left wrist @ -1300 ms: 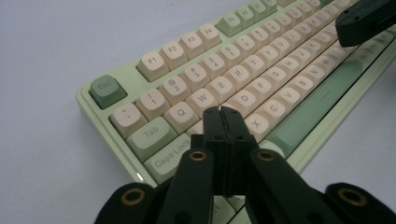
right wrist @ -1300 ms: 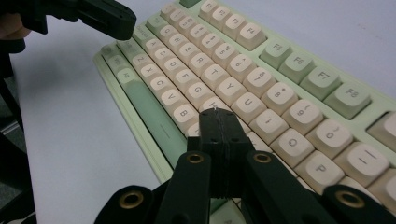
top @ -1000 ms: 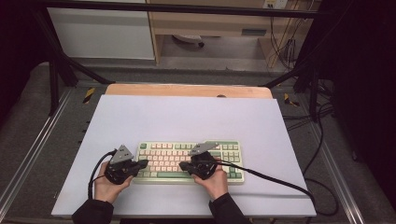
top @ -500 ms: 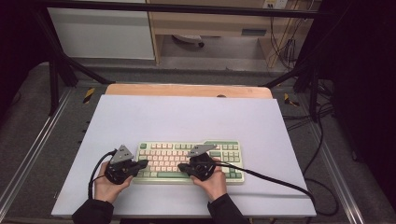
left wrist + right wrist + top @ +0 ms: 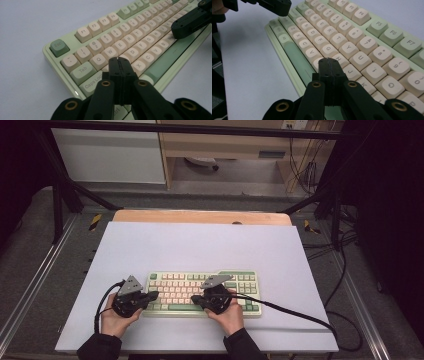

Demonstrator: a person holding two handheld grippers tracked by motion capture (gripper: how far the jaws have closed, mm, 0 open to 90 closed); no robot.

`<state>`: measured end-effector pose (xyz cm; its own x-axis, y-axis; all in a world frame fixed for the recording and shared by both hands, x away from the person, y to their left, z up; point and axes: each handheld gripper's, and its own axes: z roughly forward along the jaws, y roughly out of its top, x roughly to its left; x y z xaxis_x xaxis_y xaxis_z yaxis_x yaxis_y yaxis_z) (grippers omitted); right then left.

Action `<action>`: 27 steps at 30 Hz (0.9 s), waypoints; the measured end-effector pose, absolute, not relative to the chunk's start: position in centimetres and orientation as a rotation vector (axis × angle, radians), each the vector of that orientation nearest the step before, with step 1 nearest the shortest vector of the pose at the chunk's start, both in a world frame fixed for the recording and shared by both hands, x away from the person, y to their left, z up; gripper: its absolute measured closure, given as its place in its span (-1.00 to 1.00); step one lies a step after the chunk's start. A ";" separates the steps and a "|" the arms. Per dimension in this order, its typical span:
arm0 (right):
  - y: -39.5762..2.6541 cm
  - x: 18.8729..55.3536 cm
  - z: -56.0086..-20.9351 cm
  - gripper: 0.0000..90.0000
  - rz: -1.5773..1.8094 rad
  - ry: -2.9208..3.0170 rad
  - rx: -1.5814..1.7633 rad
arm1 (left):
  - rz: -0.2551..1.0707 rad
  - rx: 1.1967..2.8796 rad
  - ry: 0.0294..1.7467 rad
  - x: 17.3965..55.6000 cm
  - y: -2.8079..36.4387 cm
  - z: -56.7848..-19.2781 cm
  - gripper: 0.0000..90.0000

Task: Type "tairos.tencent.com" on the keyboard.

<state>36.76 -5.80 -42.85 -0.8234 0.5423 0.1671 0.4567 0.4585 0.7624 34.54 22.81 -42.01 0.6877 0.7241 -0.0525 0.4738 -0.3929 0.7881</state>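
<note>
No shift since the earlier frames: same spots for both hands, same place for the keyboard [image 5: 200,292].

Sits near the front edge of the worktop [image 5: 200,245], about midway between the left and right edges, long side parallel to that front edge. Green case, cream keys, green space bar and Esc.

Left hand-held gripper [image 5: 152,295]: clenched, jaws pressed flat together with nothing between them. Comes in over the keyboard's left end. In the left gripper view, has its tip [image 5: 119,61] over the home-row letters just past Caps Lock, beside Q and X. Cannot tell whether touching a key or hovering just above it.

Right hand-held gripper [image 5: 196,300]: likewise clenched and empty. Reaches in over the middle of the keyboard from the front edge. In the right gripper view, puts its tip [image 5: 328,61] near H, over the keys just below it. Again cannot tell whether in contact.

Looks like key-pressing work with closed jaw tips used as fingers, both poised in something like a typing stance. Judged as early or between strokes: no key visibly sunk, no sign of anything typed. Left to do, as far as can be judged: pressing down on the chosen keys and lifting off cleanly without catching the neighbours.
</note>
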 end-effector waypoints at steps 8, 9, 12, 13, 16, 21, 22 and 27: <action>-7.2 36.5 -41.8 1.00 1.285 2.580 0.896 | 0.379 2.063 0.911 34.5 22.7 -41.8 0.99; -7.5 36.5 -41.8 1.00 1.285 2.578 0.903 | 0.379 2.064 0.910 34.5 22.7 -41.8 0.99; -8.3 36.5 -41.9 1.00 1.284 2.571 0.921 | 0.378 2.066 0.908 34.4 22.5 -41.8 0.99; -8.6 36.5 -41.9 1.00 1.281 2.570 0.928 | 0.376 2.067 0.907 34.4 22.4 -41.7 0.99; -9.4 36.4 -42.0 1.00 1.281 2.561 0.941 | 0.376 2.071 0.903 34.5 22.1 -41.6 0.99; -10.5 36.3 -41.8 1.00 1.286 2.544 0.955 | 0.376 2.071 0.901 34.7 21.6 -41.3 0.99; -10.7 36.3 -41.8 1.00 1.283 2.544 0.959 | 0.378 2.072 0.899 34.7 21.5 -41.2 0.99; -11.4 36.1 -41.8 1.00 1.280 2.540 0.967 | 0.384 2.080 0.889 34.9 20.8 -40.9 0.99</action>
<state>36.11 -11.38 -41.82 -0.7842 0.6003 0.1571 0.4835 0.4325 0.7610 34.95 20.80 -40.91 0.7038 0.7094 -0.0385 0.4585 -0.4122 0.7873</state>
